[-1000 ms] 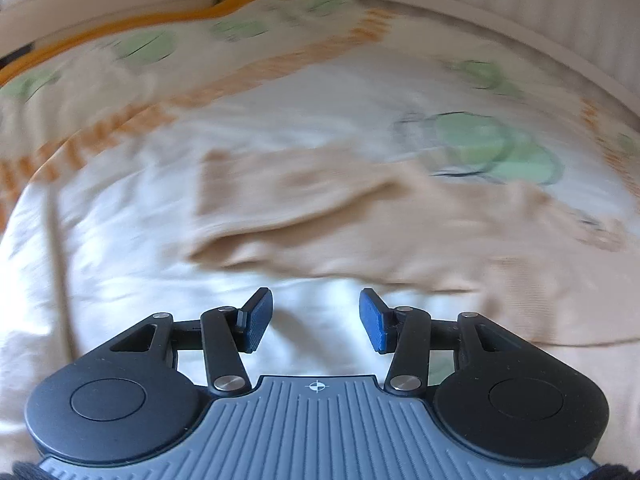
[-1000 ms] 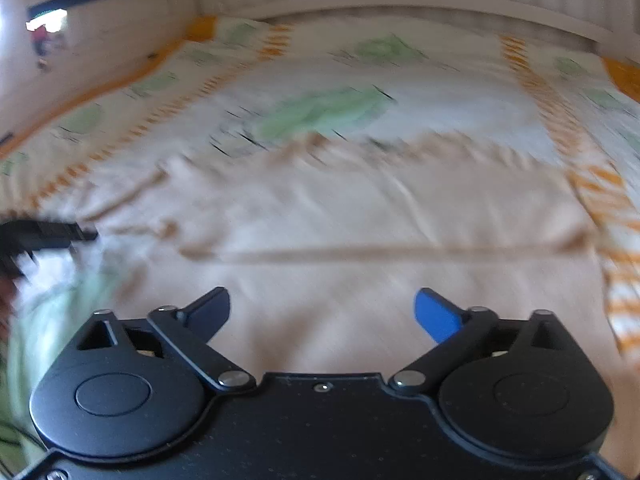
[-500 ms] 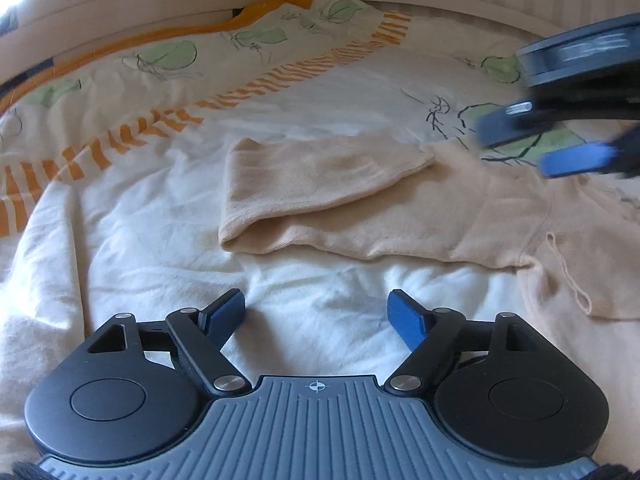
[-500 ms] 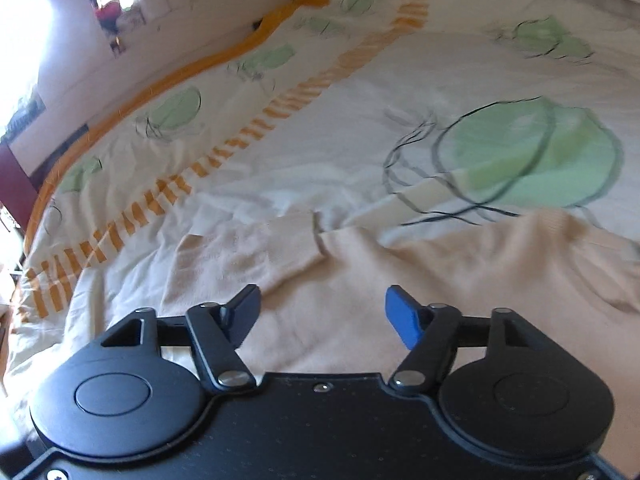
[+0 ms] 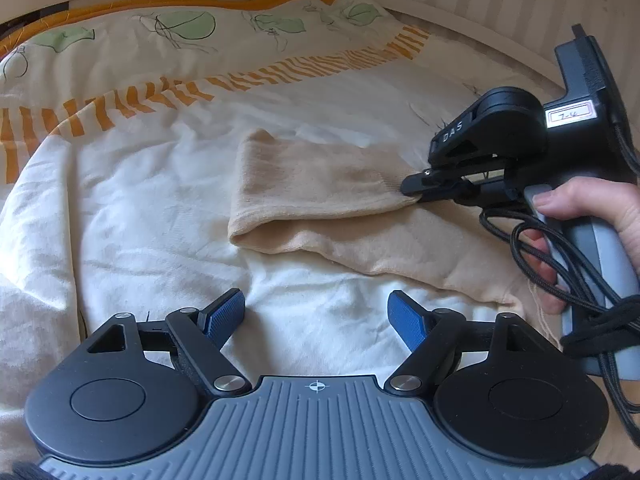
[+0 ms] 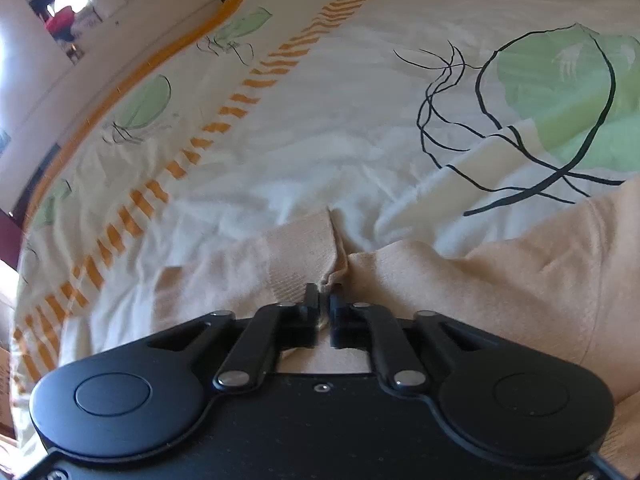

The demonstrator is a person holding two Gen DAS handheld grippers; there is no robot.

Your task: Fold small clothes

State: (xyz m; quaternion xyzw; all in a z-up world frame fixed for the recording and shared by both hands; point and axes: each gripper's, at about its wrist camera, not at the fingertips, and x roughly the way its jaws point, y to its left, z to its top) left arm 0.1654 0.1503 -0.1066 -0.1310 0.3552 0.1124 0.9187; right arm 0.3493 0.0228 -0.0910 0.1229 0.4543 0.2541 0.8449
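A beige knit garment [image 5: 320,196] lies on the bed cover, its sleeve folded back over itself. My right gripper [image 6: 324,304] is shut on the sleeve's cuff edge [image 6: 316,240]; it also shows in the left wrist view [image 5: 416,190], pinching the cuff end at the garment's right. My left gripper [image 5: 316,316] is open and empty, low over the bare cover just in front of the sleeve fold.
The bed cover [image 5: 140,184] is cream with orange stripes and green leaf prints, and is wrinkled. A pale wall rim [image 5: 460,12] bounds the far side. A hand and black cables [image 5: 560,272] are at the right of the left wrist view.
My right gripper moved down to the sleeve cuff and shut on it. My left gripper drew nearer the sleeve fold and stayed open.
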